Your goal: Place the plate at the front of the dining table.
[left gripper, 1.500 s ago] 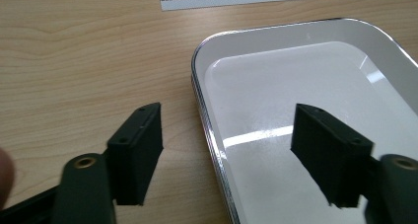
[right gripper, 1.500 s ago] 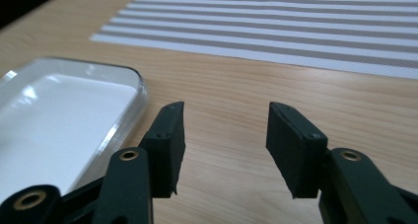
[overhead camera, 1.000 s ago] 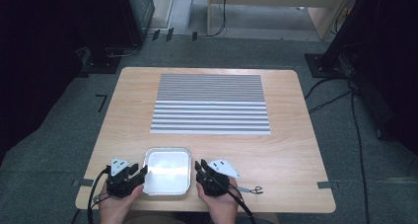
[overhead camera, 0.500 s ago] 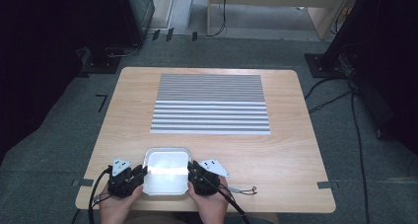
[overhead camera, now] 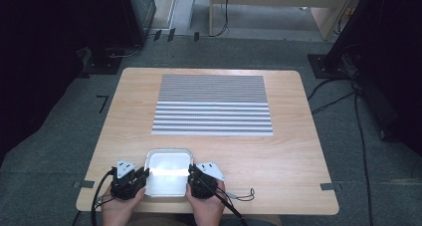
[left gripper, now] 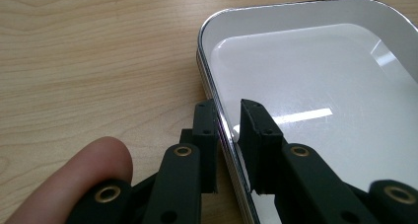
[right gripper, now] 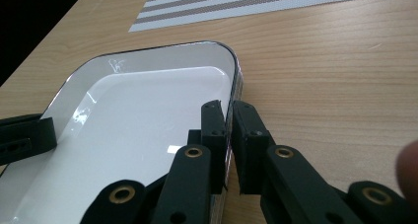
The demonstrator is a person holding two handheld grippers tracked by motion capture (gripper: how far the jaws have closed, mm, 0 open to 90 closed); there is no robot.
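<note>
A shallow white metal tray [overhead camera: 168,183] lies near the table's front edge, between my two grippers. My left gripper [overhead camera: 145,173] straddles the tray's left rim [left gripper: 199,41], one jaw inside and one outside, shut on it [left gripper: 227,108]. On the opposite side, my right gripper [overhead camera: 190,174] grips the right rim [right gripper: 235,73], its jaws pressed together on the thin edge [right gripper: 229,108]. The tray [right gripper: 148,115] holds nothing. A jaw of the left gripper [right gripper: 24,137] shows at the tray's far side in the right gripper view.
A grey and white striped mat [overhead camera: 213,105] covers the far middle of the wooden table [overhead camera: 298,156]. A thin cable [overhead camera: 239,196] trails on the table to the right of my right hand. Dark equipment and cables stand on the floor around the table.
My right gripper has slid left from beside the tray onto its right rim and closed on it. The left gripper has stayed at the left rim.
</note>
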